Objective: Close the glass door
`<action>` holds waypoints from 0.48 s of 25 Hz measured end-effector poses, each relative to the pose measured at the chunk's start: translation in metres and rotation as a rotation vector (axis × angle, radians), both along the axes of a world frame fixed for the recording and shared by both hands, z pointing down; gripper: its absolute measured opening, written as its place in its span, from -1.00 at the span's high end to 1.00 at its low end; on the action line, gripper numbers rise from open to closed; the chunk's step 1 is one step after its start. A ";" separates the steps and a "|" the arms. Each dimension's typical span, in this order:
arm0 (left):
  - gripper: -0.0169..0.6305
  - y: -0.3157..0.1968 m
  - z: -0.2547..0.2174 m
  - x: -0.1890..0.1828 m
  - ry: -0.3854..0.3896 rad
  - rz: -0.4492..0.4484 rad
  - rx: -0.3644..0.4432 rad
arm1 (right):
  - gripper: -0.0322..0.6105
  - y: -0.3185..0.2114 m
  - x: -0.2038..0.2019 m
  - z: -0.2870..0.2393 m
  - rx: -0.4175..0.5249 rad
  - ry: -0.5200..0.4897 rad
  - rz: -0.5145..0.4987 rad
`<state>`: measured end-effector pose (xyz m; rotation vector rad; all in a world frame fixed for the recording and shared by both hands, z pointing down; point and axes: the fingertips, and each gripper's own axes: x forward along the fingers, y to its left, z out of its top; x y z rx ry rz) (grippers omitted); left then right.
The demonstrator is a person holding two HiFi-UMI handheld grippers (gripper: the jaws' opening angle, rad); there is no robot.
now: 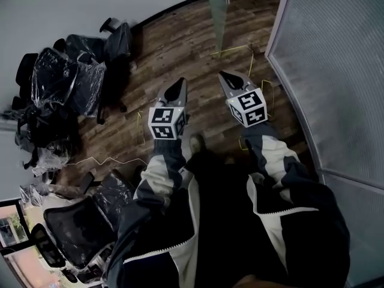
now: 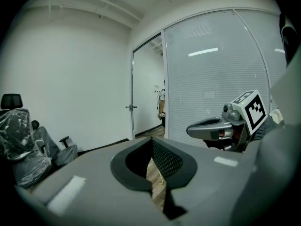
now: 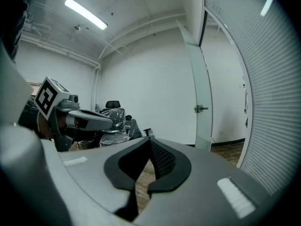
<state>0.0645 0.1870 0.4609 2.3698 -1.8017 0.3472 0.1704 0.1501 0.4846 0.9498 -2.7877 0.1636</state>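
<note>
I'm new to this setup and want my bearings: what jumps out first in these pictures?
The left claw and right claw, both shut and empty, point forward over the wood floor at centre. Ahead stands the open glass door beside a frosted glass wall on the right; plastic-wrapped office chairs crowd the left.

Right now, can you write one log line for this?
glass door: open | door handle: untouched | left gripper: shut, empty | right gripper: shut, empty

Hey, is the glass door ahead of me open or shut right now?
Open. The glass door stands swung away from the frosted partition, and the right gripper view shows a wide gap between the two.
</note>
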 end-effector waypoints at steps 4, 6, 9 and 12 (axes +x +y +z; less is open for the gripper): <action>0.93 -0.027 0.001 -0.020 0.023 0.001 -0.003 | 0.89 -0.025 -0.015 0.003 -0.008 0.019 0.002; 0.93 -0.044 0.002 -0.038 0.016 0.003 0.006 | 0.89 -0.041 -0.024 0.006 -0.014 0.032 0.023; 0.93 -0.072 0.006 -0.061 0.006 0.017 0.017 | 0.89 -0.066 -0.038 0.011 -0.021 0.050 0.051; 0.93 -0.108 0.008 -0.088 0.018 0.036 0.016 | 0.89 -0.097 -0.063 0.010 -0.015 0.065 0.068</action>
